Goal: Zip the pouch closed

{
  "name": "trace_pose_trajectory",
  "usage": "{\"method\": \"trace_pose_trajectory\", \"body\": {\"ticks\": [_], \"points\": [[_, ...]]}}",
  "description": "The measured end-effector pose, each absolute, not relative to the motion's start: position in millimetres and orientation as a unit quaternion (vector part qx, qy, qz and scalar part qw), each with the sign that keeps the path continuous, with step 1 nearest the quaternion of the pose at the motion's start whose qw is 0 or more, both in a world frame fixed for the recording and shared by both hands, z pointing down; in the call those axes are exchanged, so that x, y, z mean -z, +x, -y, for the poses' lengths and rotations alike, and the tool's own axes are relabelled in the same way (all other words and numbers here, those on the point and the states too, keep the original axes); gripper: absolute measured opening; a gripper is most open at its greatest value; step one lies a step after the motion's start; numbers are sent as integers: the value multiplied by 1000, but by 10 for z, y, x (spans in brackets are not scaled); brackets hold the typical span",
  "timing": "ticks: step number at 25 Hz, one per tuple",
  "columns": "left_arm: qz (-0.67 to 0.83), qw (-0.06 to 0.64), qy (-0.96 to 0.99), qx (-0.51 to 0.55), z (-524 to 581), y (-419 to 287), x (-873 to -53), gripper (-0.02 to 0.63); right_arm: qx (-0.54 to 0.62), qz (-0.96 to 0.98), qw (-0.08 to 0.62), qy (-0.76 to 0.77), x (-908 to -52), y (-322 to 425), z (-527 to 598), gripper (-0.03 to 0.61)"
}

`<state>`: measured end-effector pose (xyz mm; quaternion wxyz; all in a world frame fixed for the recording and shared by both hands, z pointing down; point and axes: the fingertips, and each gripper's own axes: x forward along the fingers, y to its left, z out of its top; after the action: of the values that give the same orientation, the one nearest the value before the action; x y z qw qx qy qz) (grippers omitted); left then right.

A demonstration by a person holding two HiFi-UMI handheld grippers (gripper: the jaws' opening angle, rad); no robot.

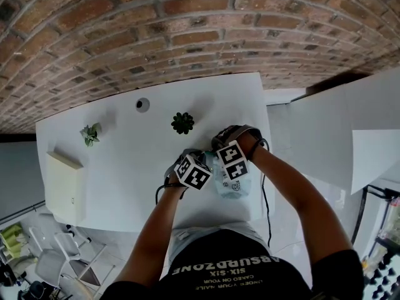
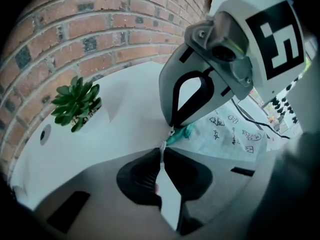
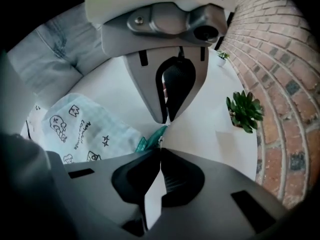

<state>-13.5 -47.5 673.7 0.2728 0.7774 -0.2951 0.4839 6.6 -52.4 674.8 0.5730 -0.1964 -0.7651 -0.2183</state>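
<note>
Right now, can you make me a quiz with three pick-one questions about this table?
1. Where is the pouch? A by the wall; B on the floor; C near the person's edge of the table.
2. How many little plants stand on the table? A one; B two; C four.
3. The right gripper's jaws are: A closed; B wide apart; C out of sight.
1 C: it lies just before the person. 2 B: one mid-table, one farther left. 3 A: the tips meet at the pouch's teal end.

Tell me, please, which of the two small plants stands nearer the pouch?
The dark green rosette plant, just beyond the pouch; the paler plant stands far off to the left.
</note>
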Motion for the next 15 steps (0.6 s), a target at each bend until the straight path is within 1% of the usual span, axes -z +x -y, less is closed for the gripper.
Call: {"method": "trace_pose_trajectory", "body": {"ticks": [3, 5, 10, 15], "points": [[286, 231, 780, -506, 479, -167, -6726, 29, 161, 779, 580, -176, -6740, 42, 539, 3], [289, 224, 778, -510, 477, -180, -6752, 29, 130, 782, 585, -170, -6736, 29, 554, 3], [312, 265, 768, -493, 493, -173, -6751, 29, 112, 774, 597, -180, -6738, 33, 544, 2], [323, 288, 761, -483, 481, -150, -6747, 28, 95, 786, 584, -178, -6711, 27, 543, 2]]}}
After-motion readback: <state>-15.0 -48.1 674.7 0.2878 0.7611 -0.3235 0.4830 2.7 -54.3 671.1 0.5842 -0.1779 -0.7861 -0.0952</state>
